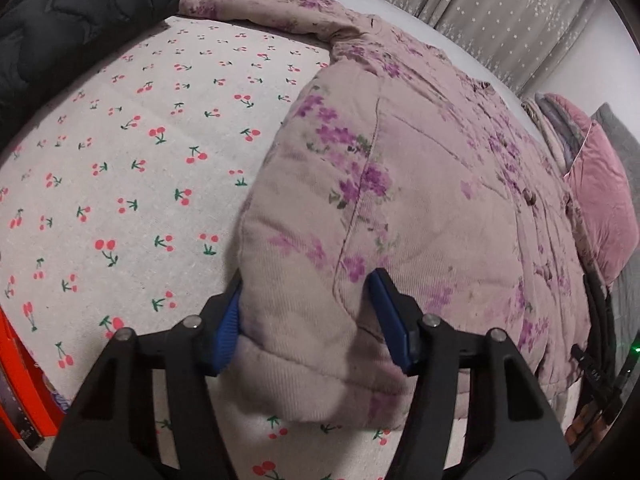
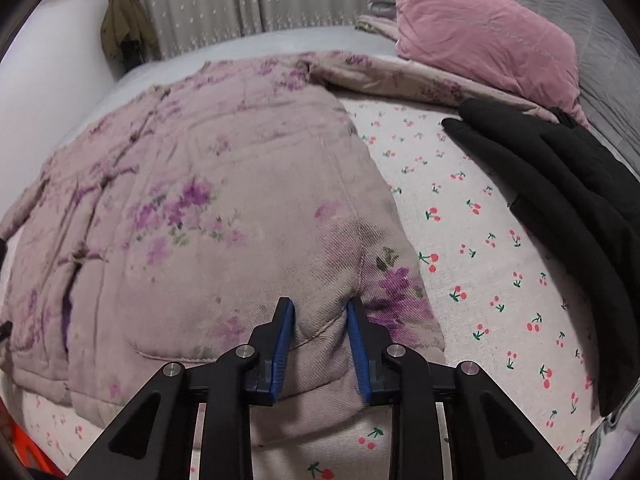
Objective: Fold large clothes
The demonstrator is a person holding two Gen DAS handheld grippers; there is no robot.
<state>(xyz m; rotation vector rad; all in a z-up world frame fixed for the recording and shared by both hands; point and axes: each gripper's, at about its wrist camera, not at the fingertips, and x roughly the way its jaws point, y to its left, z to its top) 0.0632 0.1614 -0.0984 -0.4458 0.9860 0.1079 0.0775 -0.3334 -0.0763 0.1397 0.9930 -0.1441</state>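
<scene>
Jacket: a padded floral jacket [image 1: 420, 184] lies spread flat on the bed [image 1: 132, 168], front up, one sleeve stretched toward the far side; a black coat [image 2: 568, 200] and a pink pillow [image 2: 480, 32] lie beside it.
Left gripper [image 1: 310, 320]: fingers set fairly wide, with a thick bunch of the hem corner between the blue pads [image 1: 386, 320]; the cloth fills the gap, so it reads as a grip.
Right gripper [image 2: 320, 340]: fingers closer together, pinching a fold of the bottom hem at the other corner.
Step in hand: probably lifting the hem to carry it up toward the collar.
Doing it well: raise both corners together and level, keep the hem taut between them so the padding does not sag, and lay the edge square to the shoulders.
Risk: the thick quilting may slip from the wider left hold; the sleeve may need tucking in for a neat fold.
</scene>
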